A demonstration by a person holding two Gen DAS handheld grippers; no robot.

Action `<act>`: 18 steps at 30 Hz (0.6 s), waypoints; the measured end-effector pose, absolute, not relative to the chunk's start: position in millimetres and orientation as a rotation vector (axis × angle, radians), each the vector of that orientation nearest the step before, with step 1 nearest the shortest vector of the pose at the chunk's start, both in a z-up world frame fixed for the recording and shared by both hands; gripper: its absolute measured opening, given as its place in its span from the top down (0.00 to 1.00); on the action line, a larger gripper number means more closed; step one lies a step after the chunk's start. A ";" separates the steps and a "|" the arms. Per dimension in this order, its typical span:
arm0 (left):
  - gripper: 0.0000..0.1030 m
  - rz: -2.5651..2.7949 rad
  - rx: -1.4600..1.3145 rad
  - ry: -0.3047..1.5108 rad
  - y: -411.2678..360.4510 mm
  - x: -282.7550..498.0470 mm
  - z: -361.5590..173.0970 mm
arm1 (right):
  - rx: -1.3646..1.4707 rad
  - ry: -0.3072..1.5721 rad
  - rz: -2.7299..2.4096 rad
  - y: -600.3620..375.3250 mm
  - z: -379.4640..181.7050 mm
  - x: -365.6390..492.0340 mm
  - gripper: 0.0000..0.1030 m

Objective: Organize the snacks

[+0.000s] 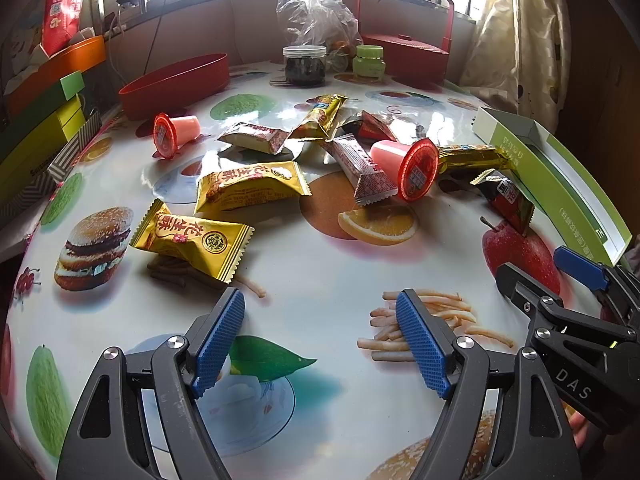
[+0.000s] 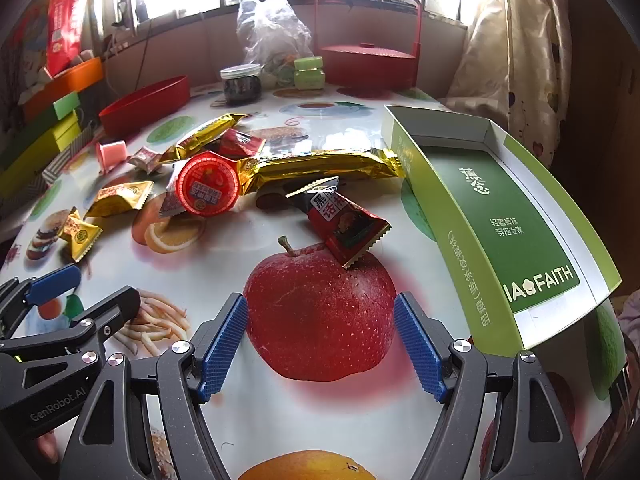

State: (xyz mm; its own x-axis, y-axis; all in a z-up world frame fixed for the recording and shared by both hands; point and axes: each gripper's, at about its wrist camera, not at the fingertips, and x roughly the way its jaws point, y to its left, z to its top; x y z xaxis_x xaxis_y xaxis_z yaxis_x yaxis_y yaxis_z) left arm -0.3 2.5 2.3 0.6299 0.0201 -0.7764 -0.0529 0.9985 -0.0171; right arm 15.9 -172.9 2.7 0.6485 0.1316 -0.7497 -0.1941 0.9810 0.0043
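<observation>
- both sets of jaws stand wide apart with nothing between the pads: the left gripper [image 1: 320,344] hangs over the near edge of the tabletop [image 1: 328,264], above printed fries, touching no snack.
- right gripper [image 2: 320,344] is likewise spread and empty, framing a printed red apple on the tablecloth.
- snacks lie scattered across the tabletop's middle: two yellow peanut-candy packets [image 1: 192,242], two tipped jelly cups [image 2: 207,184], long gold bars [image 2: 320,166], and a dark red packet [image 2: 347,229] just beside the green box lid.
- green box lid [image 2: 492,216] sits open at the right edge, empty inside; its near end reads "faith", partly cut off.
- red oval tray [image 1: 176,84] rests toward the far left corner.
- lettering on the far jars and on most wrappers is too small to read.
- gripper bodies read "das" and "genrobot.ai".
</observation>
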 end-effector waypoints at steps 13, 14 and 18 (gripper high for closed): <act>0.24 0.043 -0.039 0.884 1.9 -1.4 1.2 | -0.078 0.843 0.186 -173.9 2.8 15.3 0.26; 0.24 0.043 -0.039 0.884 1.9 -1.4 1.2 | -0.078 0.842 0.185 -173.1 2.7 15.5 0.26; 0.24 0.042 -0.039 0.884 2.2 -1.5 1.2 | -0.078 0.841 0.185 -173.1 2.6 15.4 0.26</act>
